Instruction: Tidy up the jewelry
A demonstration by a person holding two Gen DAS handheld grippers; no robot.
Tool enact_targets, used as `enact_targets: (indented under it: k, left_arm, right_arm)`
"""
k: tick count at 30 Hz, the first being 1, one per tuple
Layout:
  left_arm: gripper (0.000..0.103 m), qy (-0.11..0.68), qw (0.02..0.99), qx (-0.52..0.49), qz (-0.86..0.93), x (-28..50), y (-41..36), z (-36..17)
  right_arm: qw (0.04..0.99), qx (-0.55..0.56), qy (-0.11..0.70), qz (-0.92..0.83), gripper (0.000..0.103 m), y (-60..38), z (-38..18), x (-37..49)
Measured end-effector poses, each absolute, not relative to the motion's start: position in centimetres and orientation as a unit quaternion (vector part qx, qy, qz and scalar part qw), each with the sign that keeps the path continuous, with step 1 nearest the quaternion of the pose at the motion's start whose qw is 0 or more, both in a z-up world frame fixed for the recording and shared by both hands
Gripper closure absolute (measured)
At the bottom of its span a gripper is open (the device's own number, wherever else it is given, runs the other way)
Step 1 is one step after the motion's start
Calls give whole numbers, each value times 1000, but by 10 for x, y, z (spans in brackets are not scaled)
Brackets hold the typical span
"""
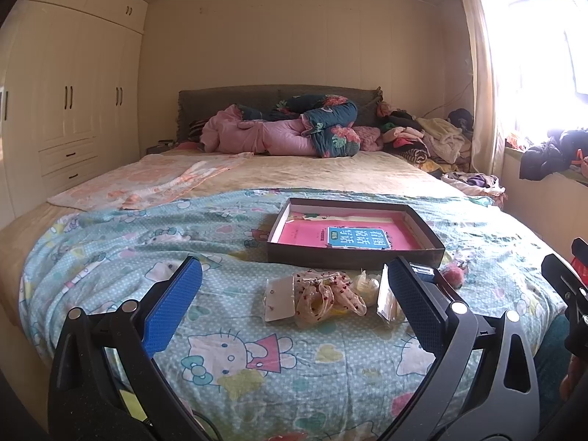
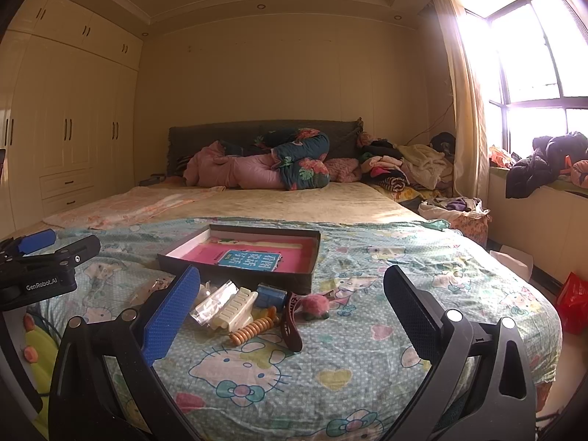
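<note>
A shallow dark box [image 1: 352, 253] [image 2: 239, 268] with a pink book inside lies on the cartoon-print blanket. In front of it sits a heap of accessories: a lace scrunchie [image 1: 323, 299], a clear earring packet [image 1: 281, 299], a cream hair claw [image 2: 237, 308], a blue clip [image 2: 271, 296], an orange spiral hair tie [image 2: 253, 329], a brown hair clip [image 2: 290, 321] and a pink pompom [image 2: 316, 305]. My left gripper [image 1: 294, 275] hovers open above the heap, holding nothing. My right gripper [image 2: 292, 277] is open too, just short of the items, empty.
The blanket [image 1: 257, 360] covers the bed's near end. Rolled quilts [image 1: 294, 128] and piled clothes [image 1: 422, 136] lie by the headboard. Wardrobes [image 1: 73, 103] line the left wall. A window sill with clothes [image 2: 544, 169] and a red bag [image 2: 573, 301] are at right.
</note>
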State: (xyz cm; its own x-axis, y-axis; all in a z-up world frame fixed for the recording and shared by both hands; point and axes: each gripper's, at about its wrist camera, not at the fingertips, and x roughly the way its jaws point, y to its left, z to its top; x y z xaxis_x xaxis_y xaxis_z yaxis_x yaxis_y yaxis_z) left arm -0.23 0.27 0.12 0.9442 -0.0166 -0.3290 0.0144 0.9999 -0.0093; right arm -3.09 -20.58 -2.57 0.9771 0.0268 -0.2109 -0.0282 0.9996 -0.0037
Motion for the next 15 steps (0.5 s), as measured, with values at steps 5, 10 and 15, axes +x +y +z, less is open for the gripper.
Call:
enact_targets:
  k: [5, 10, 15]
  left_arm:
    - [11, 167, 986, -3, -8, -1, 2, 1]
    - [11, 167, 986, -2, -8, 0, 3, 2]
    - [11, 167, 986, -2, -9, -1, 2, 1]
  right_arm:
    - [994, -4, 106, 13, 6, -206, -26, -31]
    - [994, -4, 107, 14, 6, -206, -26, -31]
    - [994, -5, 105, 14, 6, -205, -27, -31]
